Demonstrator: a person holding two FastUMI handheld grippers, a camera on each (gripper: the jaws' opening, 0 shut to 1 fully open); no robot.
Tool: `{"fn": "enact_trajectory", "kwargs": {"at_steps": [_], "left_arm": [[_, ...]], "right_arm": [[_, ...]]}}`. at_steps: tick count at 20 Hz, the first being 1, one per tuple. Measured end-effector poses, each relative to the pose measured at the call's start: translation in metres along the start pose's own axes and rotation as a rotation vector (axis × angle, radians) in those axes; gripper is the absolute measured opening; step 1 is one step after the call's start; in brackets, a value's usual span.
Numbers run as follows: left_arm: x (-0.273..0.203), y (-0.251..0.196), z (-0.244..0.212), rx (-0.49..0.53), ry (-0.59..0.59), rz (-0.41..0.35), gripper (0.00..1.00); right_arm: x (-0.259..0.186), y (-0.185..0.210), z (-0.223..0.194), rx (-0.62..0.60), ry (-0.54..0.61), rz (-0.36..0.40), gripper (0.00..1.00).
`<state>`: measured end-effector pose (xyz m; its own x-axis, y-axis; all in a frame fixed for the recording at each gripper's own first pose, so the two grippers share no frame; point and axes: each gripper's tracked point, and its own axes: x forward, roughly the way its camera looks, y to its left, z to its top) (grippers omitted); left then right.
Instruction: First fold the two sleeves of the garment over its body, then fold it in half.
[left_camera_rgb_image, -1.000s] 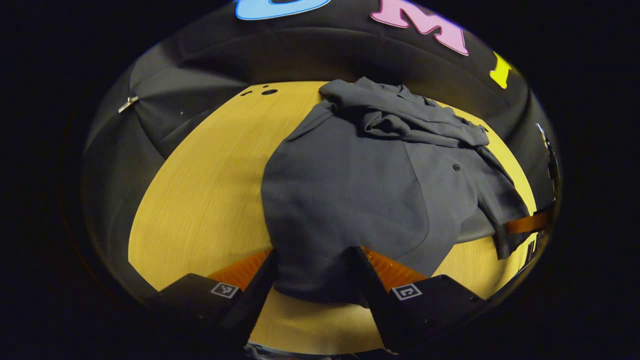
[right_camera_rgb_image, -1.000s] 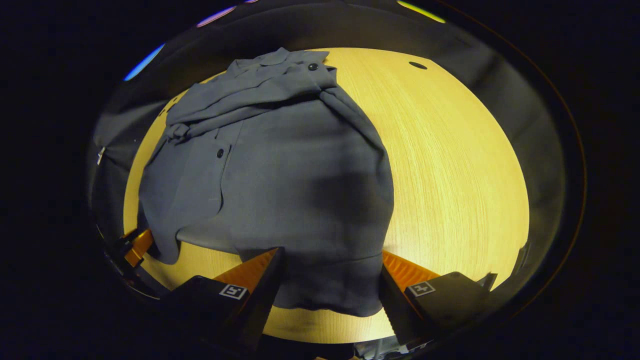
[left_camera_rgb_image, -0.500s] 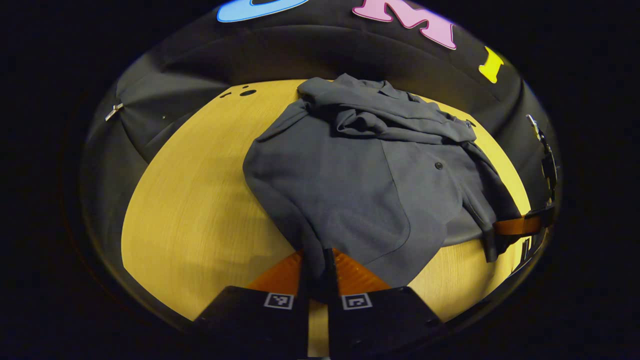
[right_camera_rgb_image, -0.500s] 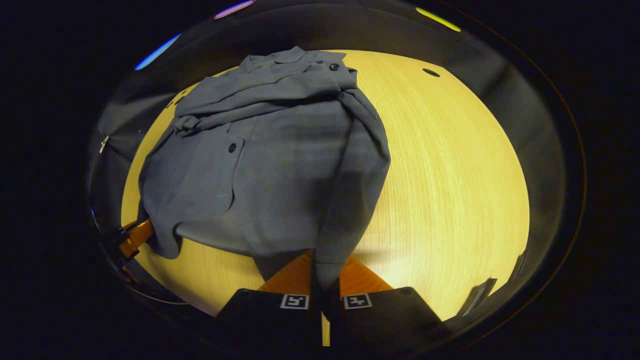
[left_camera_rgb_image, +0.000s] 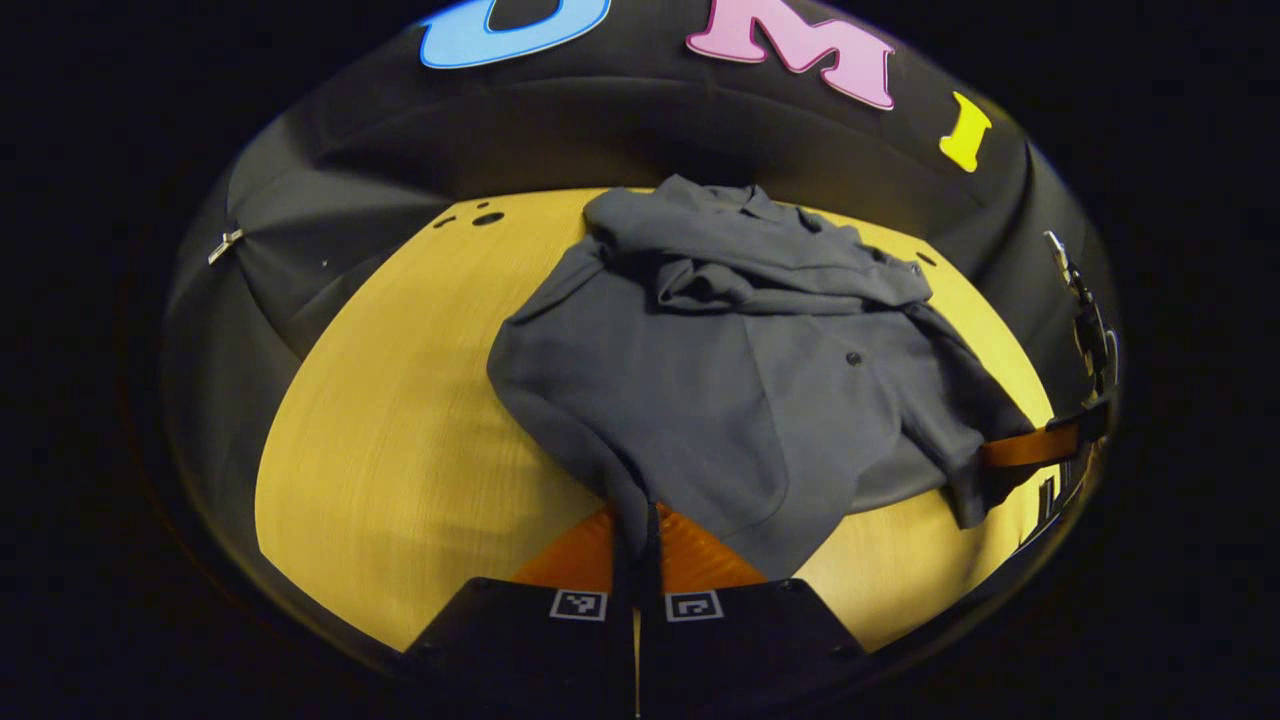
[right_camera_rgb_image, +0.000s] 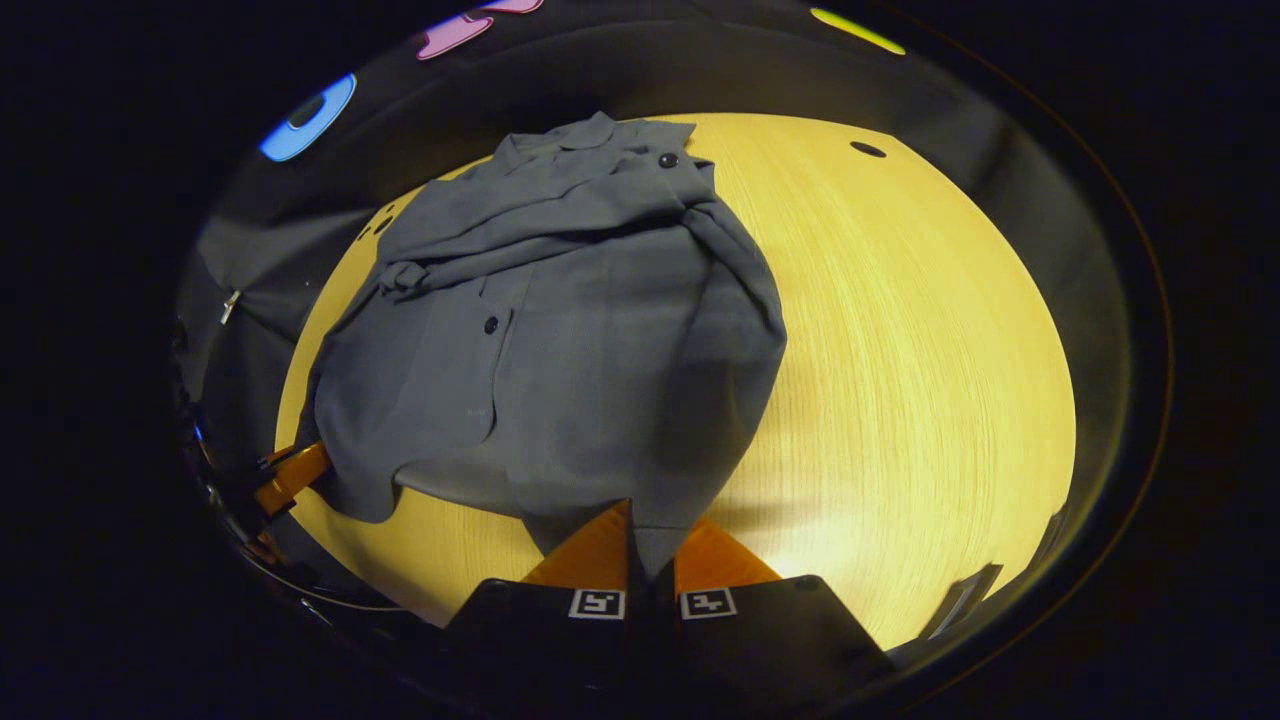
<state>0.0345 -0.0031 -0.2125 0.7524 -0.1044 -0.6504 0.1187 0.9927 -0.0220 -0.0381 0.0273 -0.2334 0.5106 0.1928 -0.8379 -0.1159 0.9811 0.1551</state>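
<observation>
Currently, a dark grey button-up fabric garment (left_camera_rgb_image: 740, 400) is lying spread on a pale yellow wood-grain bench (left_camera_rgb_image: 400, 420), its collar end pointing away toward the booth wall and its hem end lying nearest both grippers. Both sleeves are already lying bunched across the upper body near the collar. In the left gripper view, the left gripper (left_camera_rgb_image: 637, 520) is pinching one near corner of the hem, its orange fingers closed together on the cloth. In the right gripper view, the right gripper (right_camera_rgb_image: 651, 530) is likewise clamping the other near hem corner between closed orange fingers. The garment's long axis is running straight away from both grippers, hem close and collar far, so the halving fold is likely calling for both corners to be carried forward together over the body toward the collar. Each gripper is sitting equally near its own corner.
</observation>
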Motion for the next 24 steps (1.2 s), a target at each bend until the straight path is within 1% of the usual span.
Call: {"fn": "enact_trajectory", "kwargs": {"at_steps": [3,5,7,8,9,10,17,19,24], "left_arm": [[-0.009,-0.002,0.02,-0.064,-0.035,-0.016,0.07],[-0.013,-0.003,0.035,-0.086,-0.061,-0.025,0.07],[-0.015,-0.001,0.048,-0.081,-0.081,-0.029,0.07],[-0.015,-0.001,0.052,-0.077,-0.09,-0.031,0.1],[-0.016,-0.001,0.058,-0.077,-0.1,-0.038,0.1],[-0.017,-0.004,0.064,-0.081,-0.111,-0.048,0.07],[-0.022,-0.009,0.118,-0.127,-0.199,-0.093,0.07],[-0.02,-0.006,0.136,-0.138,-0.227,-0.095,0.07],[-0.011,0.0,0.184,-0.13,-0.295,-0.093,0.07]], "right_arm": [[-0.008,0.003,0.012,0.009,-0.024,0.018,0.06],[-0.011,0.006,0.025,0.005,-0.05,0.027,0.06],[-0.015,0.011,0.038,0.002,-0.074,0.038,0.06],[-0.018,0.013,0.045,0.001,-0.088,0.045,0.06],[-0.02,0.016,0.052,-0.001,-0.101,0.05,0.06],[-0.022,0.019,0.06,-0.003,-0.114,0.054,0.06],[-0.033,0.034,0.11,-0.031,-0.196,0.085,0.05],[-0.033,0.037,0.127,-0.033,-0.22,0.093,0.05],[-0.031,0.039,0.173,-0.015,-0.28,0.102,0.05]]}}
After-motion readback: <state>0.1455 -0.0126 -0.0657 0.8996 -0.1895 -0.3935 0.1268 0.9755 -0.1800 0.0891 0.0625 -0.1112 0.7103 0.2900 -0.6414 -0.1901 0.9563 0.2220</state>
